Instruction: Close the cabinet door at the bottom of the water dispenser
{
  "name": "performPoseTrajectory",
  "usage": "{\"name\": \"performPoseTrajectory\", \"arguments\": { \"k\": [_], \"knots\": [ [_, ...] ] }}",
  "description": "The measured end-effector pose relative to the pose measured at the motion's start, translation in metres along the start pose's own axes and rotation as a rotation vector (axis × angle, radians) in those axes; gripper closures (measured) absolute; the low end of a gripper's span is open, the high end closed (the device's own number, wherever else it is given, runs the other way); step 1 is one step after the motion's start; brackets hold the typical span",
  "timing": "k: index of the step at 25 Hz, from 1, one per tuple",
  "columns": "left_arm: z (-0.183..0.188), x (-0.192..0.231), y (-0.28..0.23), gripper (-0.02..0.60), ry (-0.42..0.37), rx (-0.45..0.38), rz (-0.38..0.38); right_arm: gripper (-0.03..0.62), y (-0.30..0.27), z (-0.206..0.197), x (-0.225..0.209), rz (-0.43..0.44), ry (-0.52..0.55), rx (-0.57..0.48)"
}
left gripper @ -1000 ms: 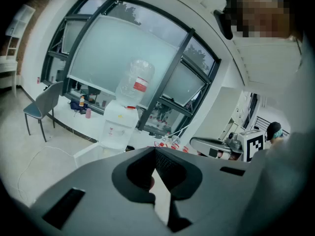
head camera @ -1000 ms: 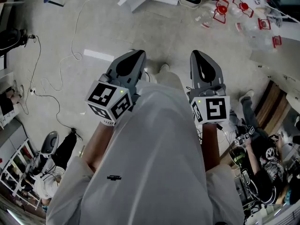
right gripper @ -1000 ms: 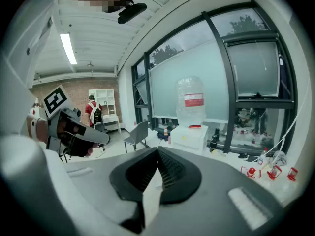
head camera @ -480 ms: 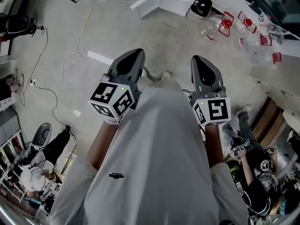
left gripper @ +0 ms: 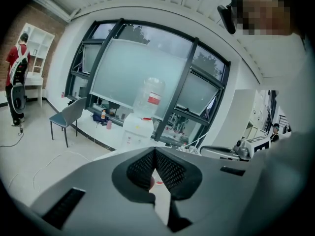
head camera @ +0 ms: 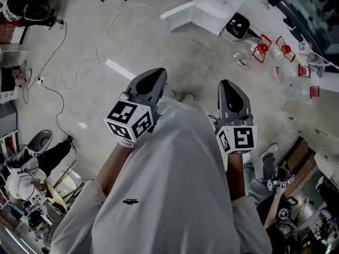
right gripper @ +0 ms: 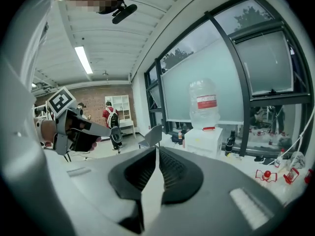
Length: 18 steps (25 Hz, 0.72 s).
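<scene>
The white water dispenser stands at the top of the head view, and a white panel juts out leftward from its base. Ahead in the left gripper view the dispenser carries a clear bottle. The dispenser also shows in the right gripper view. In both gripper views the jaws hide its lower cabinet. My left gripper is shut and empty. My right gripper has just been opening and shows a thin slit, with nothing in it. Both are well short of the dispenser.
White cables trail over the concrete floor at the left. Red-lidded clear containers and a small black-and-white appliance lie right of the dispenser. A blue-grey chair stands to its left. People sit at the lower left.
The dispenser has come into the top of the head view. The floor, cables and red-lidded containers have slid down the frame. Both grippers sit slightly lower in the picture.
</scene>
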<state>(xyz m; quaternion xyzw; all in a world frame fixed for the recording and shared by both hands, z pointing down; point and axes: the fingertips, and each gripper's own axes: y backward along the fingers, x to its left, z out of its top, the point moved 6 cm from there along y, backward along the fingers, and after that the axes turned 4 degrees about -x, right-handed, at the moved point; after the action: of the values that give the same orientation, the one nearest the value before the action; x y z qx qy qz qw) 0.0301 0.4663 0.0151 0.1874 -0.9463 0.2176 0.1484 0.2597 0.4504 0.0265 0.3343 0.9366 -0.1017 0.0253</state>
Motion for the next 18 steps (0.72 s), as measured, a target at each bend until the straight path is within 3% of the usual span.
{"name": "performPoseTrajectory", "arguments": {
  "k": [6, 12, 18],
  "knots": [
    [0.003, 0.009, -0.003, 0.580, 0.022, -0.005, 0.030, 0.563, -0.014, 0.002, -0.008, 0.023, -0.014, 0.006],
    [0.013, 0.039, -0.032, 0.580, 0.045, -0.008, 0.016, 0.563, -0.052, 0.005, -0.020, -0.011, -0.022, 0.012],
    [0.057, 0.090, -0.081, 0.580, 0.064, -0.020, -0.025, 0.563, -0.122, 0.021, -0.034, -0.060, -0.031, 0.033]
  ]
}}
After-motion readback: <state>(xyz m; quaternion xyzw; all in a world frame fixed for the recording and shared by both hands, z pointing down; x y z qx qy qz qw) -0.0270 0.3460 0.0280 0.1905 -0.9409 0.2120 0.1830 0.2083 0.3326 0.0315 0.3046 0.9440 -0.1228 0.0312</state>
